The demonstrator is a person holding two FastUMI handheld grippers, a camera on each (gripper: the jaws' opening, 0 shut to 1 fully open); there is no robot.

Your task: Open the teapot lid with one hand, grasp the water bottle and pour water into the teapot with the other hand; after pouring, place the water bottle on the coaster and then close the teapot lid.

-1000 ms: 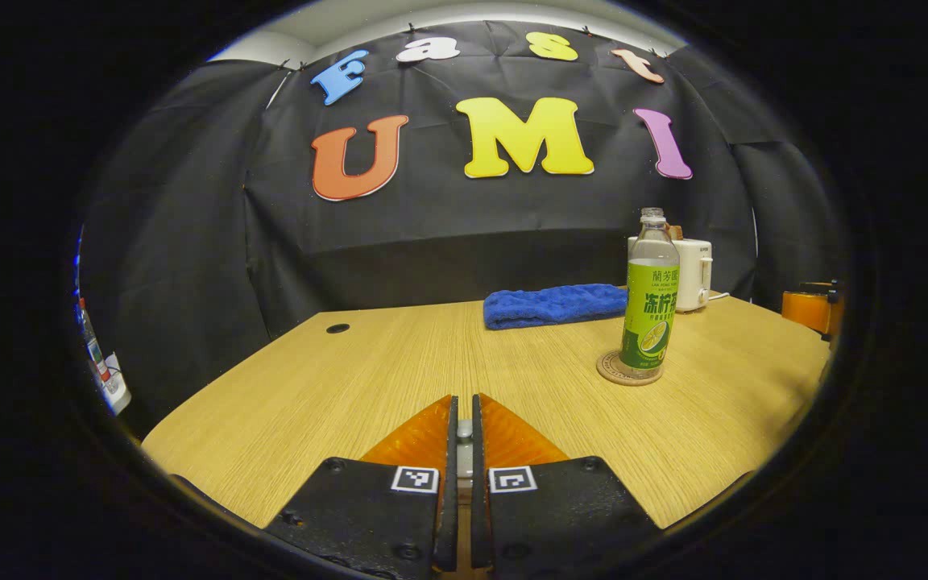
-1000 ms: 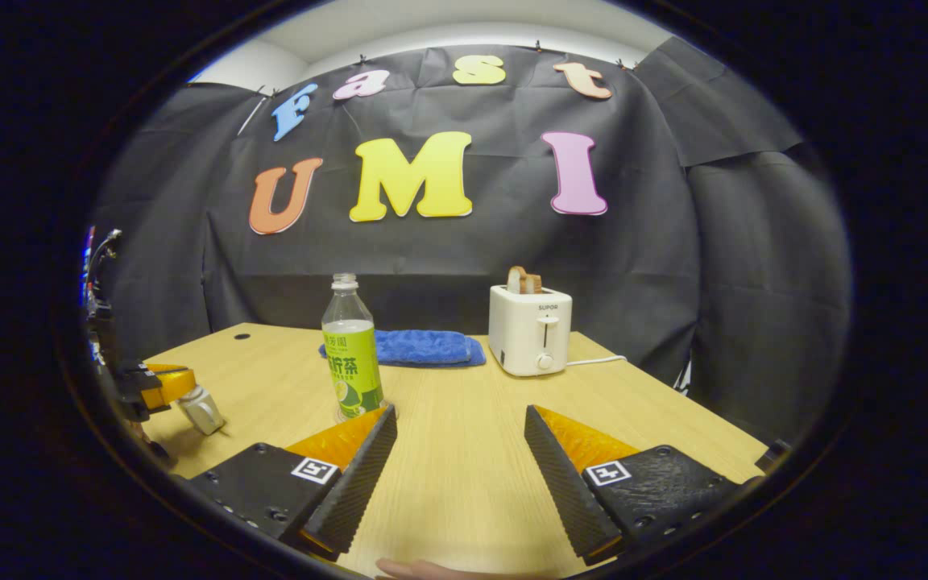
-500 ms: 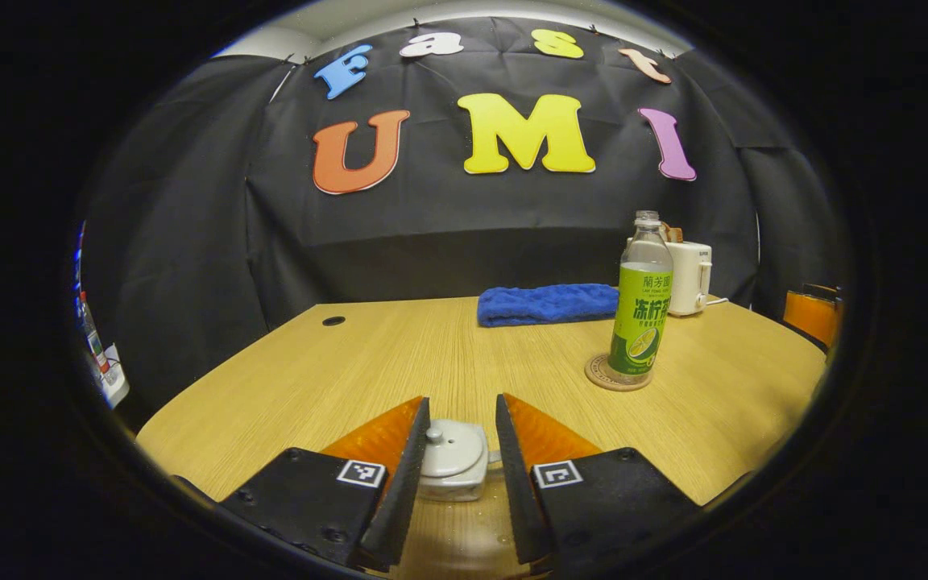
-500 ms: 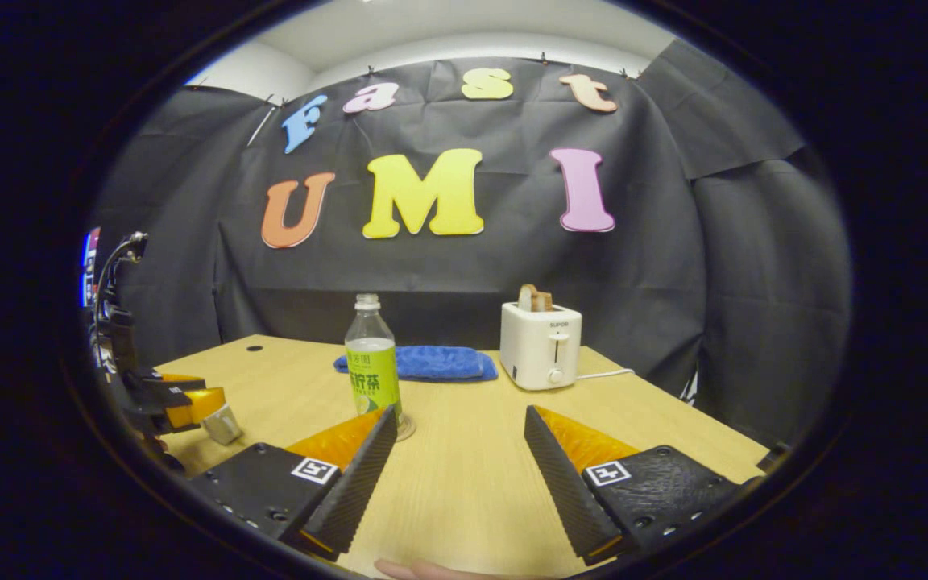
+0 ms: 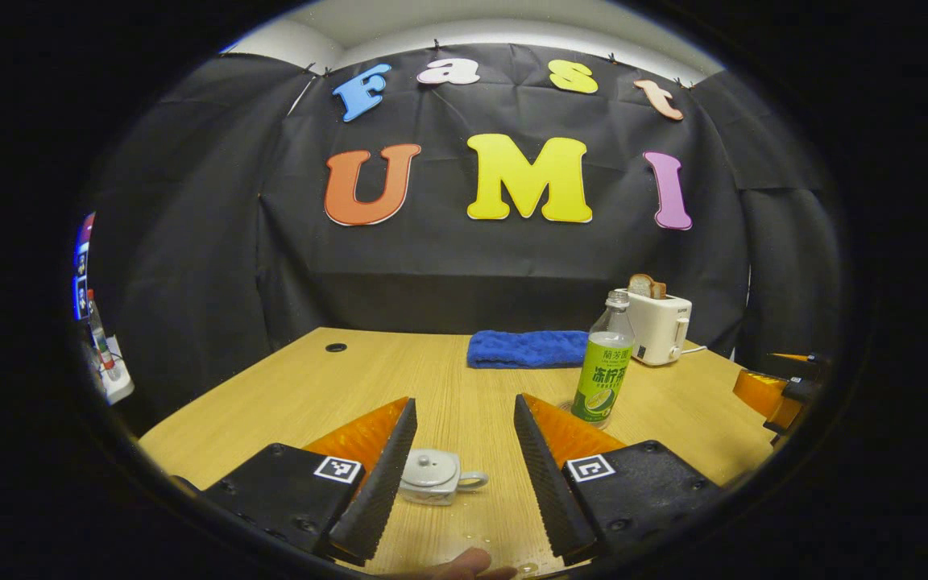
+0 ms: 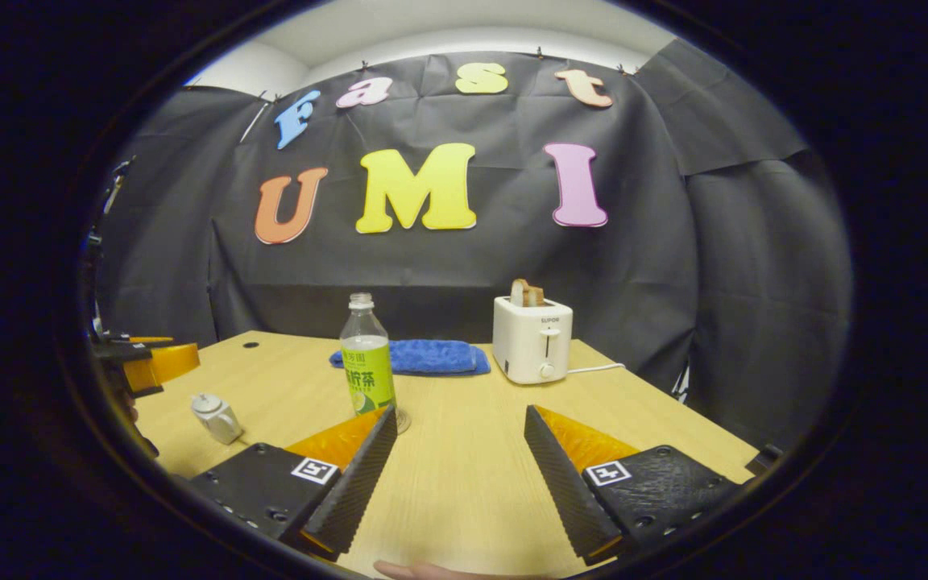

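Left tongs (image 5: 457, 451): we see them spread apart, empty, above the teapot (image 5: 430, 477).
Right tongs (image 6: 460, 459): apart, holding nothing.
Teapot: lid (image 5: 427, 467) on, standing on the table (image 5: 351, 379).
Bottle (image 6: 366, 359): we find it upright on the coaster (image 6: 401, 420).

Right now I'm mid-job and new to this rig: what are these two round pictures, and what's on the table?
Each picture comes from a camera riding on a hand-held two-finger gripper, looking along its fingers. In the left gripper view, the left gripper stands open above the small teapot, lid on, holding nothing. In the right gripper view, the right gripper is open and empty too. On the wooden table stand the water bottle on its coaster, a blue towel and a white toaster with bread in it.
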